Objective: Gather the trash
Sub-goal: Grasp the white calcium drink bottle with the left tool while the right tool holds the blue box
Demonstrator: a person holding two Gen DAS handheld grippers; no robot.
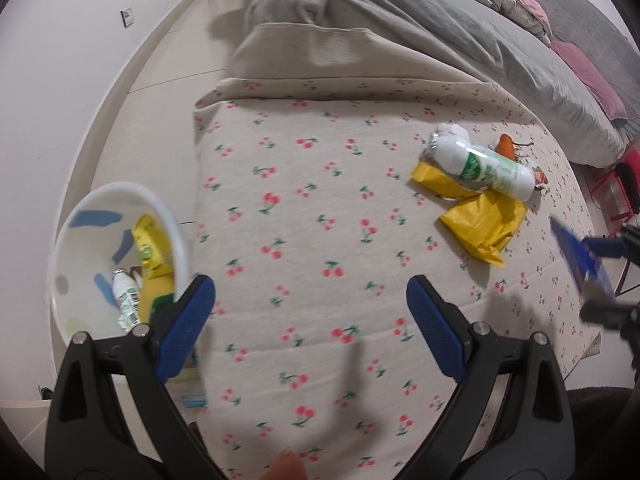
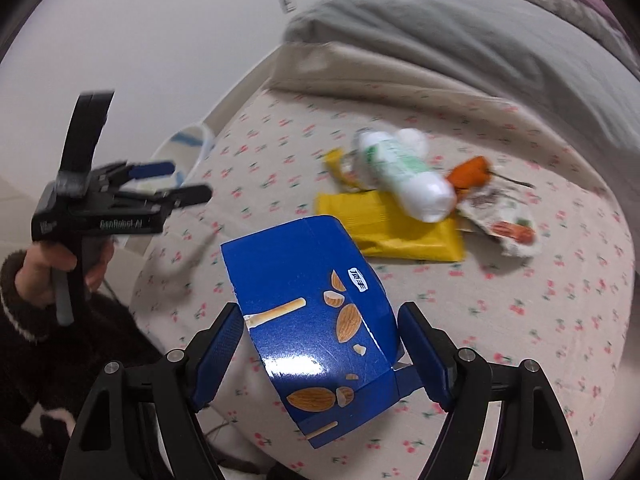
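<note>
My right gripper point(image 2: 320, 344) is shut on a blue snack box point(image 2: 316, 328) and holds it above the cherry-print bed; the box also shows at the right edge of the left wrist view point(image 1: 580, 256). My left gripper point(image 1: 310, 316) is open and empty, near the bed's left edge, and it shows in the right wrist view point(image 2: 176, 184). A white bin point(image 1: 120, 196) stands on the floor to its left and holds a yellow pack point(image 1: 154, 248) and a small white bottle point(image 1: 128, 300). On the bed lie a white bottle point(image 1: 484, 166), yellow wrappers point(image 1: 484, 224), an orange piece point(image 2: 470, 172) and a white wrapper point(image 2: 508, 224).
A grey duvet point(image 1: 400, 12) and pink bedding point(image 1: 588, 72) are piled at the far end of the bed. A white wall point(image 1: 60, 80) and tiled floor point(image 1: 160, 92) run along the left. Red furniture point(image 1: 624, 176) stands at the right.
</note>
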